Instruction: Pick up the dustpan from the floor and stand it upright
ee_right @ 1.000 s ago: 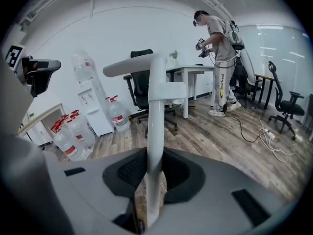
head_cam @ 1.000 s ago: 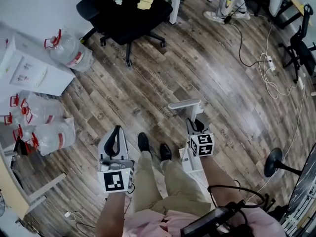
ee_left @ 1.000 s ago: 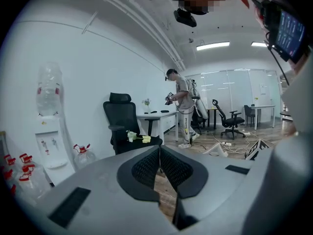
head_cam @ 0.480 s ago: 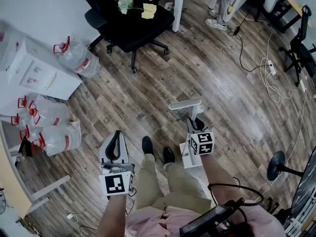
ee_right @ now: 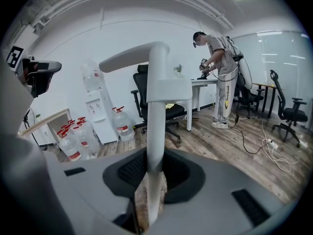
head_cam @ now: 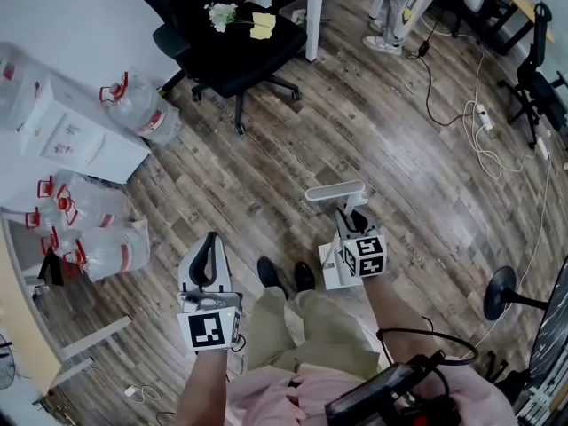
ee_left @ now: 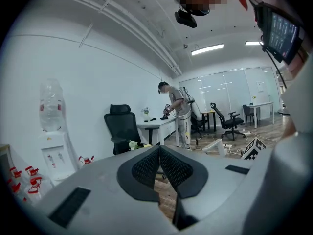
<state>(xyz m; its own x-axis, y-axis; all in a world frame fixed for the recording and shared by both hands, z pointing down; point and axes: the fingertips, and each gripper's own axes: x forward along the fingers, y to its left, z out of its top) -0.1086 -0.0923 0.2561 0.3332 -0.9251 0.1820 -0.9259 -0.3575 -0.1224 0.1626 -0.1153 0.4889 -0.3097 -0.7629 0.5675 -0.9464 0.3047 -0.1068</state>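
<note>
Head view looks down on a wood floor (head_cam: 399,176) with a black chair (head_cam: 231,43) beyond. The white dustpan (head_cam: 330,272) is upright beside the person's shoes (head_cam: 269,272), its handle clamped in the right gripper (ee_right: 152,180). The left gripper (ee_left: 159,168) is empty, jaws together.

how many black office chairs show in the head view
2. One chair stands at the top, flowers on its seat; a second chair is at the right edge by the floor cables. Others may sit outside the frame.
</note>
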